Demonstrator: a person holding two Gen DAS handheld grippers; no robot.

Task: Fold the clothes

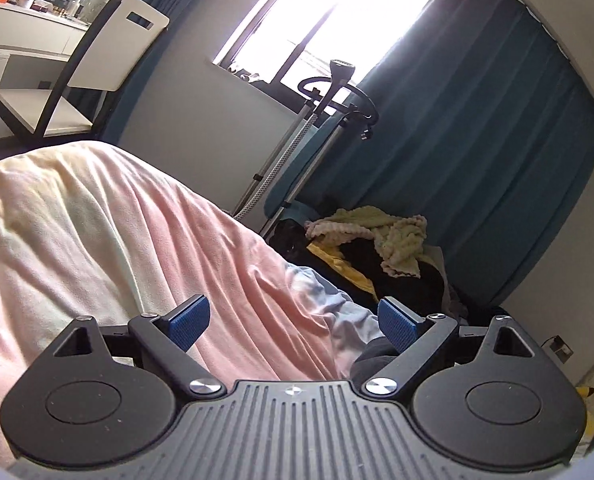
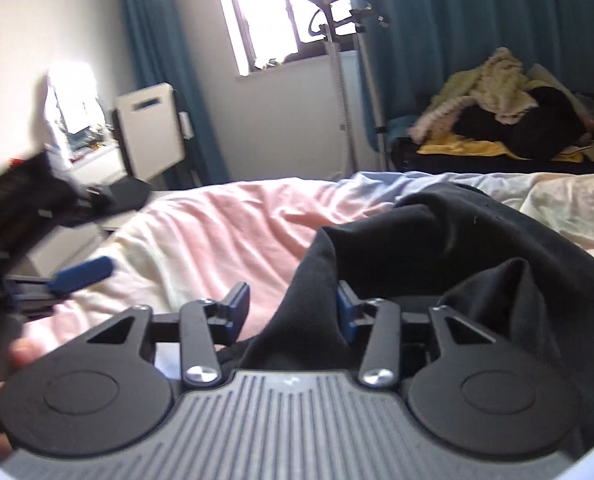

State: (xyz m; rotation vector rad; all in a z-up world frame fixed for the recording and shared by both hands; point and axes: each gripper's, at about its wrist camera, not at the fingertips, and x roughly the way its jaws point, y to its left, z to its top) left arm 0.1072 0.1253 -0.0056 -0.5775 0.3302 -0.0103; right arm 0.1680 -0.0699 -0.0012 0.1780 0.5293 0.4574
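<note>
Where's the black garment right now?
In the right wrist view, the black garment lies bunched on the pink bedsheet, right of centre, draped against the right gripper's jaws.

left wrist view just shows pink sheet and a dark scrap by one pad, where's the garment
Observer: The black garment lies bunched on the bed sheet, right in front of the right gripper.
Operator: is right holding it
Observer: No. Its jaws stand apart; a fold sits between them, against one pad only.
Operator: any of it flat
Observer: No, it heaps up and drapes over that gripper's right side.
</note>
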